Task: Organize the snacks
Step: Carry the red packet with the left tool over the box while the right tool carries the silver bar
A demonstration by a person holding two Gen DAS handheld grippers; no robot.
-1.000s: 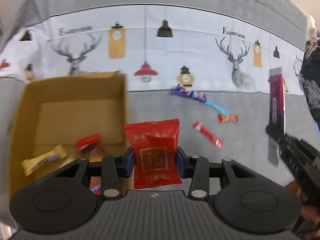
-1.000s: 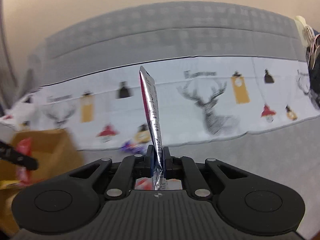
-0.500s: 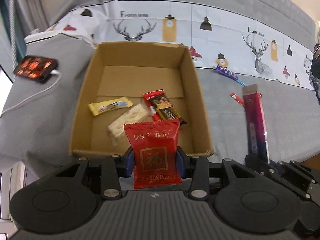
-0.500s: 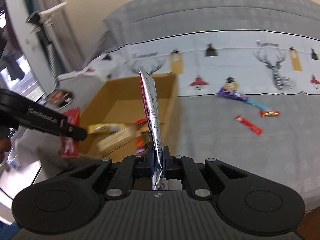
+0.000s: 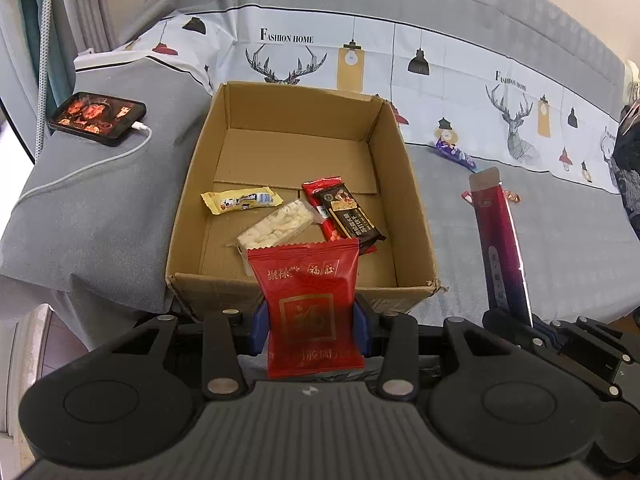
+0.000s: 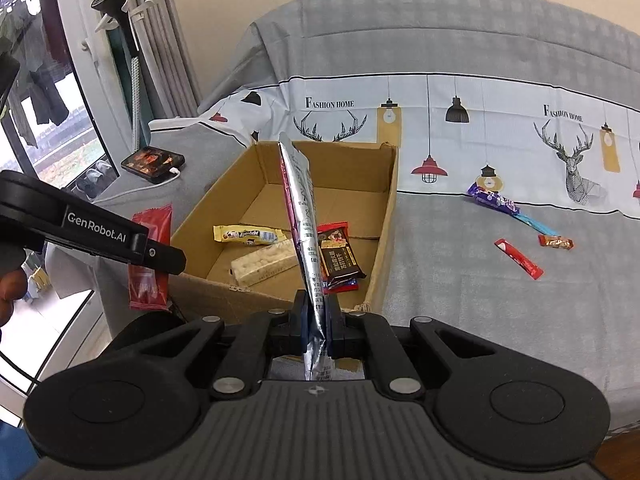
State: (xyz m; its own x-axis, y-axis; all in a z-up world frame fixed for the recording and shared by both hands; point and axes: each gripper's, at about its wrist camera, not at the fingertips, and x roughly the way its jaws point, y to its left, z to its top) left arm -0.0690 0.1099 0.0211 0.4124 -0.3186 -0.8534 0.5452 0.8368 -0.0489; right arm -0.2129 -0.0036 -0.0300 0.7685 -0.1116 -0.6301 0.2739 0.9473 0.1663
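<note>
My left gripper (image 5: pixel 310 326) is shut on a red snack packet (image 5: pixel 308 284), held upright just in front of the near wall of an open cardboard box (image 5: pixel 384 136). The box holds a yellow bar (image 5: pixel 240 202), a white puffed-rice bar (image 5: pixel 276 226) and a dark chocolate bar (image 5: pixel 348 216). My right gripper (image 6: pixel 317 320) is shut on a long silver-and-red stick packet (image 6: pixel 302 216), upright at the box's near right corner (image 6: pixel 384 240). That packet also shows in the left wrist view (image 5: pixel 500 240), and the left gripper's red packet in the right wrist view (image 6: pixel 150 256).
Loose snacks lie on the grey sofa seat right of the box: a purple bar (image 6: pixel 494 200), a red stick (image 6: pixel 518 258) and a small orange candy (image 6: pixel 556 242). A phone (image 5: pixel 96 118) on a white cable rests on the left armrest. A printed deer cloth covers the backrest.
Both grippers have swung left from the sofa seat to the box, then drawn back slightly towards me, each still holding its packet.
</note>
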